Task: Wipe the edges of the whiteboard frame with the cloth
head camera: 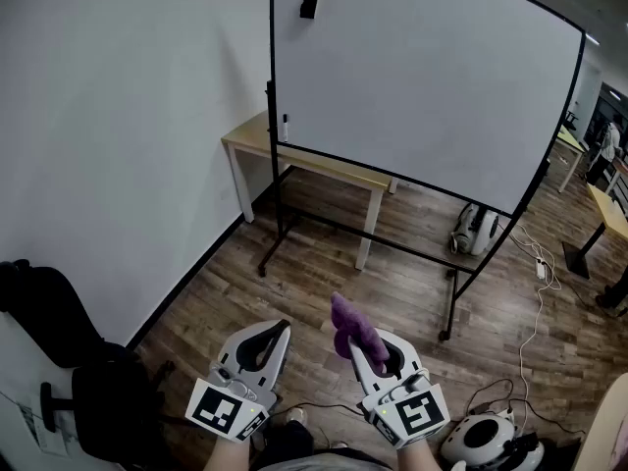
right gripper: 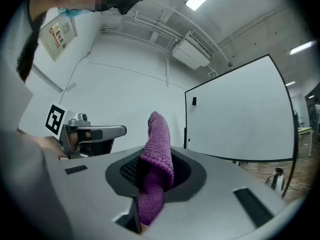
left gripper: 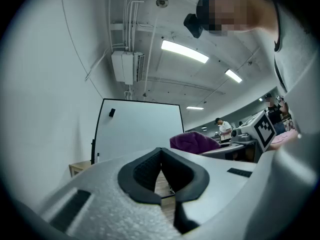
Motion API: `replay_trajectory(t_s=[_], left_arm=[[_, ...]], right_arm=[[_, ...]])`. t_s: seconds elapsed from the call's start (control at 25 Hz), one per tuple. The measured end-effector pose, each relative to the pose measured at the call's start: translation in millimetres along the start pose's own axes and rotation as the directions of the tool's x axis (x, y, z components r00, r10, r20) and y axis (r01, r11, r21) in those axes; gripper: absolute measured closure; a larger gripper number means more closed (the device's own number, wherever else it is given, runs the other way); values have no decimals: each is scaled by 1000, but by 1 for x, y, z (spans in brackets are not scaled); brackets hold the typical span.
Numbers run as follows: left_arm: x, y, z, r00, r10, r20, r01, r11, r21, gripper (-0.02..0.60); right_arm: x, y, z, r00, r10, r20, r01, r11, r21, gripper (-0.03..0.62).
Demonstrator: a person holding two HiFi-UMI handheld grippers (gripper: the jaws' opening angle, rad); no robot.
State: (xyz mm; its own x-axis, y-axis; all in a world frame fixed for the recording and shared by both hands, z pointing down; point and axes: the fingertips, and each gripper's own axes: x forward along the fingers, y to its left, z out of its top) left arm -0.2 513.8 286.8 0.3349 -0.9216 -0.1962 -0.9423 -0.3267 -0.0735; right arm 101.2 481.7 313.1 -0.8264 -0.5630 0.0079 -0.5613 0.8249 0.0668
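**Head view: cloth gripped, frame not yet reached**

Shows, farthest left, the left gripper [head camera: 263,340] held low and well short of the whiteboard [head camera: 422,77]. Jaws brought together on nothing, with only floorboards [left gripper: 162,184] visible through the hollow of the pads in the left gripper view.

Shows next, just to the right and equally far back from the whiteboard, the right gripper [head camera: 381,353]. Clamped on the purple cloth [head camera: 349,327], with one fold standing up past the jaws and a tail hanging out the near side in the right gripper view.

Farther right and beyond both tools, puts the black frame [head camera: 272,67] around a bare white surface. No contact between cloth and frame anywhere.

Reads as the approach step: cloth secured, wiping not begun. Probably calls next for closing in on the whiteboard, lifting the right gripper, and laying the standing fold against one edge. Likely the left upright, as the nearest to the cloth. Then calls for a steady run along that edge with the clamp kept firm, so the cloth does not drag out. Leaves the left gripper free, perhaps to steady the stand.

As for writing, finds little:
- Black-and-white marker squares [head camera: 218,410] on each gripper's cube, patterns rather than letters.
- A notice [right gripper: 57,32] on the wall left of the whiteboard in the right gripper view, with red print too small to read.
- A small black block [head camera: 309,5] near the whiteboard's top left corner, no label visible.
- No brand name legible anywhere.
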Motion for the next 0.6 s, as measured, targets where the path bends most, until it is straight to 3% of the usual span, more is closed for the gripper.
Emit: replay_trajectory(t_s=[0.6], left_arm=[[13,32,-7,1000,1,-4,-1,1000,-8,565]], right_arm=[[31,-5,1,1000,-18,9,18,1000,0,530]])
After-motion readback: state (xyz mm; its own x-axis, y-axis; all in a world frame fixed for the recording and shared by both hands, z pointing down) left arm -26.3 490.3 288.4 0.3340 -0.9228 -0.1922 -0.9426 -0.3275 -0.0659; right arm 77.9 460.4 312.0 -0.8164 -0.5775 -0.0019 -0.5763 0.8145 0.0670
